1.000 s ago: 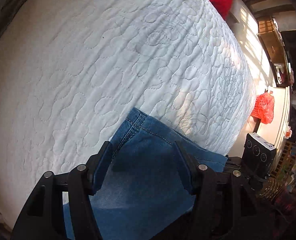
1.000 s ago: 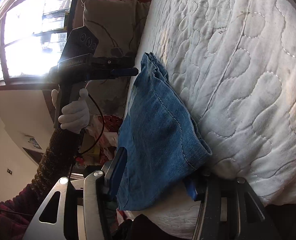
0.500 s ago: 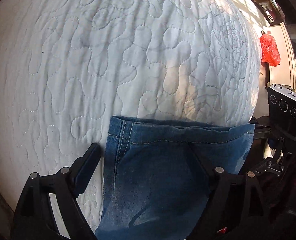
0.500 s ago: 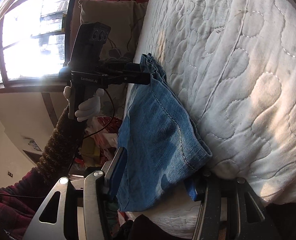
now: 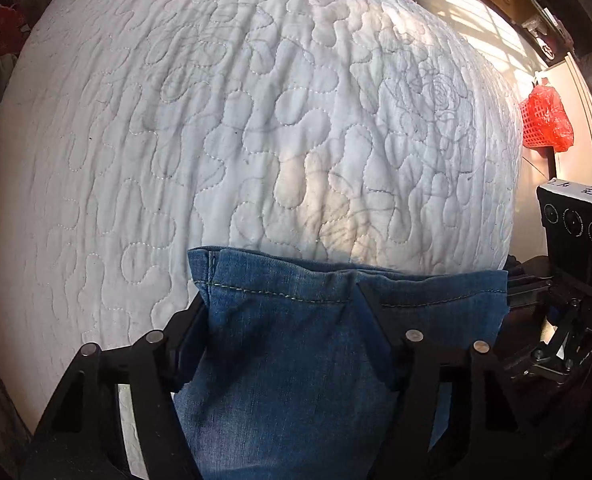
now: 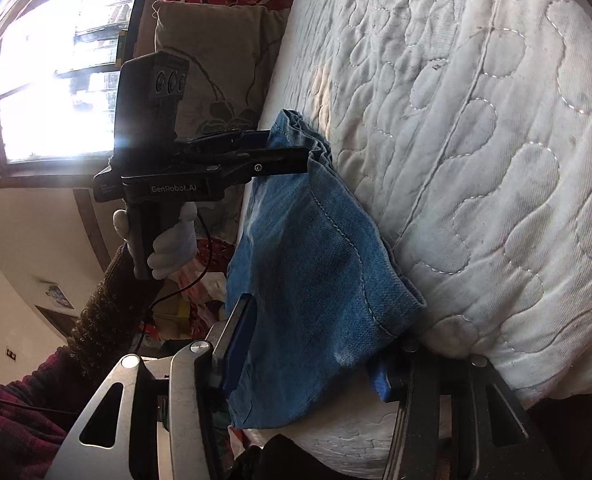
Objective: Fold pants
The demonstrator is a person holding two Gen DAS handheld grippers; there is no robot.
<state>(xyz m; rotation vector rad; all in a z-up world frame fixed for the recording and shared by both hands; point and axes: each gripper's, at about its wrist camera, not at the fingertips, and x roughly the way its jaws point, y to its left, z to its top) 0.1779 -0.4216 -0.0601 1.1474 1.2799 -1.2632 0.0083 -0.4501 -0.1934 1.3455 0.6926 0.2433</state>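
We hold the denim pants (image 5: 296,360) along one hemmed edge at the bed's (image 5: 256,120) near side. Left gripper (image 5: 284,320) jaws have just closed onto the left corner; right gripper (image 6: 308,356) jaws, also closing, clamp the right corner.

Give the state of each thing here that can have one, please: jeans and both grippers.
jeans: hem edge gathered, lying at the quilted mattress edge.
left gripper: jaws just closing, pinching the hem.
right gripper: jaws just closing, denim between its fingers.

White glove (image 6: 172,248), dark knitted sleeve (image 6: 96,320), black hand-held gripper (image 6: 288,152)
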